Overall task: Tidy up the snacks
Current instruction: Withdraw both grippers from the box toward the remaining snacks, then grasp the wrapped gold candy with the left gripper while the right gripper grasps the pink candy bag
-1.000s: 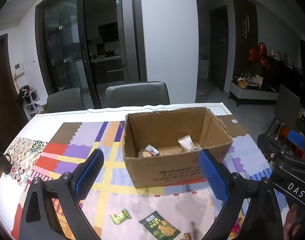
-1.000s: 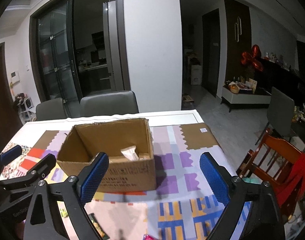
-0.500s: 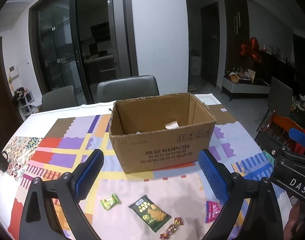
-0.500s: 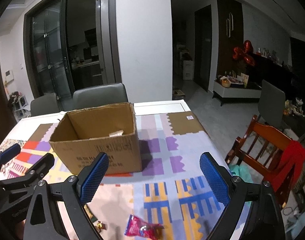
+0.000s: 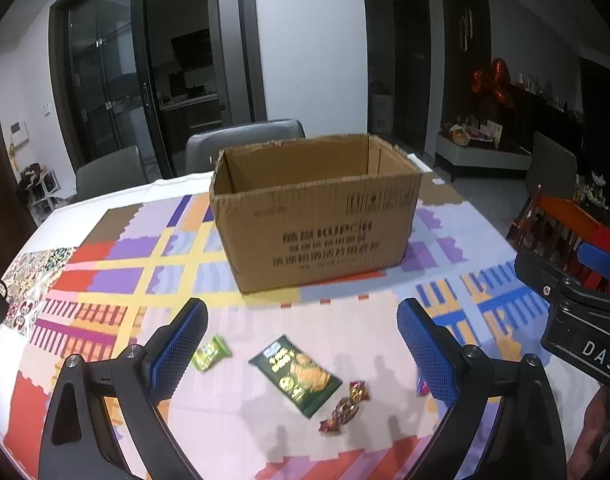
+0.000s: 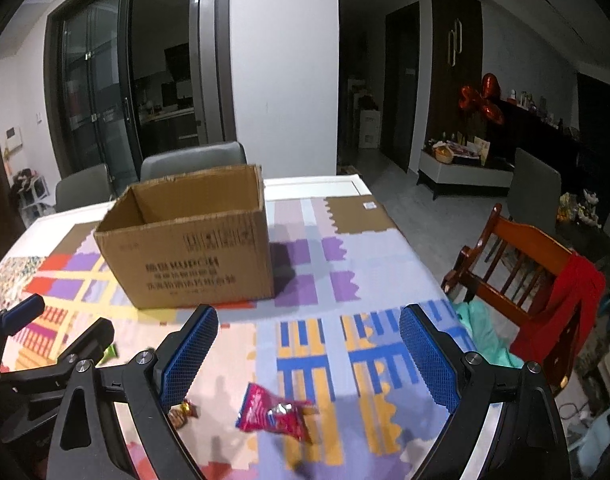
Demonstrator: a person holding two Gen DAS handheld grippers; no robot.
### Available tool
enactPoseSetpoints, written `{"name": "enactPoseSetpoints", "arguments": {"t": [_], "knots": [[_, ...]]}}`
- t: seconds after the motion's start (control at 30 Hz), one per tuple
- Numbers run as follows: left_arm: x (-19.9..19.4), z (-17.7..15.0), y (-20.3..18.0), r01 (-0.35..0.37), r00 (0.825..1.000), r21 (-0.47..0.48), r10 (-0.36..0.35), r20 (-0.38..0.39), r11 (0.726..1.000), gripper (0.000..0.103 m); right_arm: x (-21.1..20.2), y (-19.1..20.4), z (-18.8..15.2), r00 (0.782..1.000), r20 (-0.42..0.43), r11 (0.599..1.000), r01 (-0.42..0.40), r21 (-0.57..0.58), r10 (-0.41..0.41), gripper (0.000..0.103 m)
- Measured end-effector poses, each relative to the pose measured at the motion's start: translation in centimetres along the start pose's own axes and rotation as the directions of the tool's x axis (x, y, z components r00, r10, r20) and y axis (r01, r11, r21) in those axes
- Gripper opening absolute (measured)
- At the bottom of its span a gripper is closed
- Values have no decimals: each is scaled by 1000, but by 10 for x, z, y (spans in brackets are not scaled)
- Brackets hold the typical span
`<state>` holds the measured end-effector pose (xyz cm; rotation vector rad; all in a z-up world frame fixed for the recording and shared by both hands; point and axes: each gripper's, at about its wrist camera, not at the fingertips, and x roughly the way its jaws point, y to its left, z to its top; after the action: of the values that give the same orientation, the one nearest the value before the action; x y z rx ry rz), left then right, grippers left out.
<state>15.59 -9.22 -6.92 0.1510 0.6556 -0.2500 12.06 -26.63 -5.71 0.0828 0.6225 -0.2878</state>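
Right wrist: both tongs apart, empty. Pink packet (image 6: 274,412) light, crinkly, slippery; pinch across its flat middle.

You see the open cardboard box (image 5: 317,216) upright; before it lie flat a green packet (image 5: 295,374), small green candy (image 5: 210,353), and pink packet (image 6: 275,412).

The table (image 5: 105,200) (under a patchwork cloth (image 5: 117,264)) bears a cardboard box (image 5: 317,216) and scattered snack packets (image 5: 295,368).
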Motion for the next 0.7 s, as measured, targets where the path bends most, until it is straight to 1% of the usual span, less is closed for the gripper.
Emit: {"name": "enactPoseSetpoints", "arguments": {"t": [0.4, 0.7], "knots": [[11, -44, 5, 40, 999, -12, -40, -24, 999, 96, 16, 6, -41, 998, -59, 1000, -6, -14, 5, 93], [21, -77, -4, 84, 996, 35, -83, -35, 996, 88, 29, 5, -74, 997, -83, 1000, -8, -23, 6, 93]]}}
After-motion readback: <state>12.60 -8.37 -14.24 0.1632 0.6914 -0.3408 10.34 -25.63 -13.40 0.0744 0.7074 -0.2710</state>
